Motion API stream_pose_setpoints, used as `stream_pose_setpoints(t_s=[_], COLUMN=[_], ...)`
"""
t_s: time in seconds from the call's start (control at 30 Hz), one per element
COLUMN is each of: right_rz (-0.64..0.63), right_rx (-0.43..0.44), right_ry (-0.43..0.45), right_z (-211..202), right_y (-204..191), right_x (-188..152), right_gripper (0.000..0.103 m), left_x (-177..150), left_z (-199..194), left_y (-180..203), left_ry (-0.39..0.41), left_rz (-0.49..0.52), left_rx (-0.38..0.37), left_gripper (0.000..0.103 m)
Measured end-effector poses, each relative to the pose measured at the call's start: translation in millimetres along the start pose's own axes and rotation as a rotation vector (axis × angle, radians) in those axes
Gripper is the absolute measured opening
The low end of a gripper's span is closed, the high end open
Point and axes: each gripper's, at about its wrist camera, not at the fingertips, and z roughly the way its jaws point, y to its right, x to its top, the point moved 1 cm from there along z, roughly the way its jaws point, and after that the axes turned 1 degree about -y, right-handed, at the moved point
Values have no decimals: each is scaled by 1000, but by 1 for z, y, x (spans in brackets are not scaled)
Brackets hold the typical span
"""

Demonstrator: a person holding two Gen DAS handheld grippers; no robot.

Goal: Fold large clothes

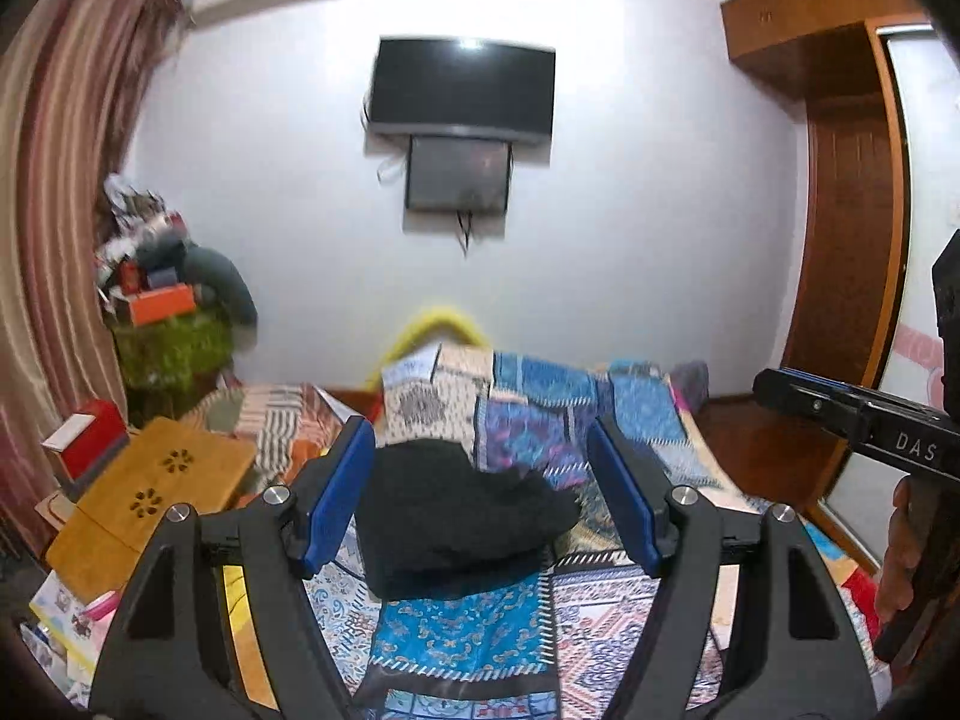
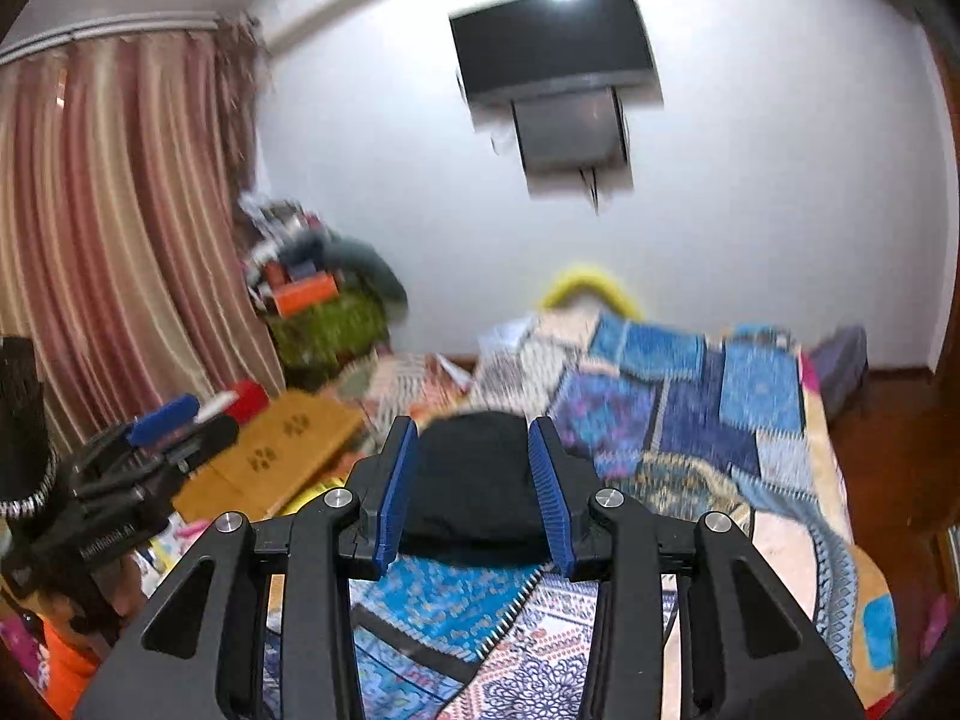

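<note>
Both the left gripper (image 1: 480,492) and the right gripper (image 2: 474,495) hover with jaws apart, holding nothing. Ahead of them, the folded black garment (image 1: 456,516) lies on the patchwork bedspread (image 1: 540,414). A careless regrasp could catch only the top layer and undo the fold.

Both our rigs match: the left gripper (image 1: 480,498) and right gripper (image 2: 474,495) are matte black frames with triangular cutouts, round silver screws at the pivots and ribbed blue fingers (image 2: 549,495). White "DAS" lettering runs along the right one's side.
</note>
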Motion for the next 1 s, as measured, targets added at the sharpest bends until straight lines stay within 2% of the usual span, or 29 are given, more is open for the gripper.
stream_pose_setpoints(t_s=[0.1,0.17,0.23,0.3,0.33,0.37,0.4,0.47,0.67,1.0], right_rz=[-10,-20,-25,-26,-27,-26,-25,-17,-9,-14], right_rx=[-3,-24,-49,-76,-95,-105,-113,-119,-129,-117], right_ry=[54,83,123,145,156,163,169,173,172,161], right_z=[-23,-32,-39,-46,-49,-51,-53,-54,-59,-64], right_y=[-9,-13,-16,-18,-19,-20,-20,-20,-18,-19], right_x=[-7,-15,-22,-26,-27,-28,-28,-27,-24,-28], right_gripper=[40,57,64,77,86,90,91,100,103,103], left_x=[-7,-11,-17,-21,-23,-25,-28,-31,-37,-39], left_z=[-27,-41,-53,-55,-56,-59,-62,-65,-72,-76], left_y=[8,10,11,14,15,16,19,23,31,34], left_ry=[43,75,90,84,84,87,95,100,106,105], left_rz=[-20,-31,-53,-65,-66,-63,-53,-32,-19,-33], left_rx=[8,39,28,5,17,37,61,96,105,98], left_gripper=[72,72,73,83,86,90,91,93,99,101])
